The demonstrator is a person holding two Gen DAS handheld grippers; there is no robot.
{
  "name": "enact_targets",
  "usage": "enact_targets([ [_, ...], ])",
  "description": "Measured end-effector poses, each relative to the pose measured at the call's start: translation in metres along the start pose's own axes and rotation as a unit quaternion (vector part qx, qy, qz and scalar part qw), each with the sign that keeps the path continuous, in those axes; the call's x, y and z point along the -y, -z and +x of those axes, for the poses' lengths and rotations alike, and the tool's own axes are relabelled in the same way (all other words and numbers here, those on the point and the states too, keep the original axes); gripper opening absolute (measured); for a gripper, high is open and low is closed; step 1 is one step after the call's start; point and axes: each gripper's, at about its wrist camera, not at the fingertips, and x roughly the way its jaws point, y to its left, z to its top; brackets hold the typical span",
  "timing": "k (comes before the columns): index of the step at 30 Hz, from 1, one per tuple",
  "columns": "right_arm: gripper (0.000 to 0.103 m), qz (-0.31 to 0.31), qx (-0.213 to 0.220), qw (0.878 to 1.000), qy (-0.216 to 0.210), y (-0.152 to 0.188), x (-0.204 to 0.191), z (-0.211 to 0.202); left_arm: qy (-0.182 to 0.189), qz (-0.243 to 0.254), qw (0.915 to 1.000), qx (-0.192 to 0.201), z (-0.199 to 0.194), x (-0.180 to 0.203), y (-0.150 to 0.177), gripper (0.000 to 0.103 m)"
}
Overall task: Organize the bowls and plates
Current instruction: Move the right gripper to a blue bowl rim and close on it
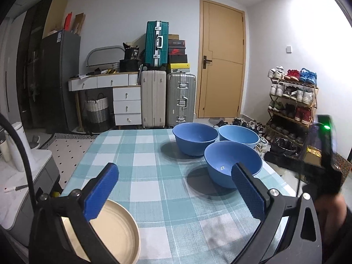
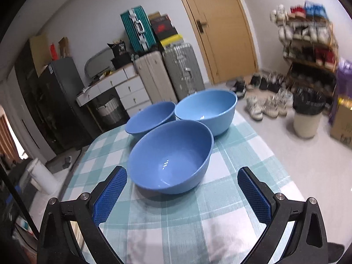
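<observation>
Bowls: three blue ones clustered at the desk's [image 2: 220, 198] far end, nearest bowl [image 2: 170, 156] in front, other two [image 2: 151, 117] [image 2: 206, 111] behind it. Beige plate [image 1: 118, 231] at the near left edge. Left gripper [image 1: 176, 193] jaws open, empty, plate below its left finger. Right gripper [image 2: 182, 198] jaws open, empty, just short of nearest bowl.

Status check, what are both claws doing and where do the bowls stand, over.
Left claw open, empty, over the cloth. Right claw open, facing nearest blue bowl. Three bowls unstacked; beige plate at near-left. Nothing in the way.
</observation>
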Motion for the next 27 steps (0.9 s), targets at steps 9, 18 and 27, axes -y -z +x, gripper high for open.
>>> enact_targets([
  [9,0.102,0.176,-0.133,0.975,-0.012,-0.028,0.07,0.081,0.001,0.026,0.9994,0.021,-0.012,0.006,-0.003,0.103],
  [18,0.069,0.223,-0.19,0.956,-0.015,-0.028,0.077,0.12,-0.001,0.025,0.9997,0.007,-0.005,0.004,-0.003,0.103],
  [27,0.025,0.203,-0.216,0.955,0.027,-0.028,0.065,0.134,0.006,-0.02,0.9996,-0.017,0.002,-0.013,-0.003,0.103],
])
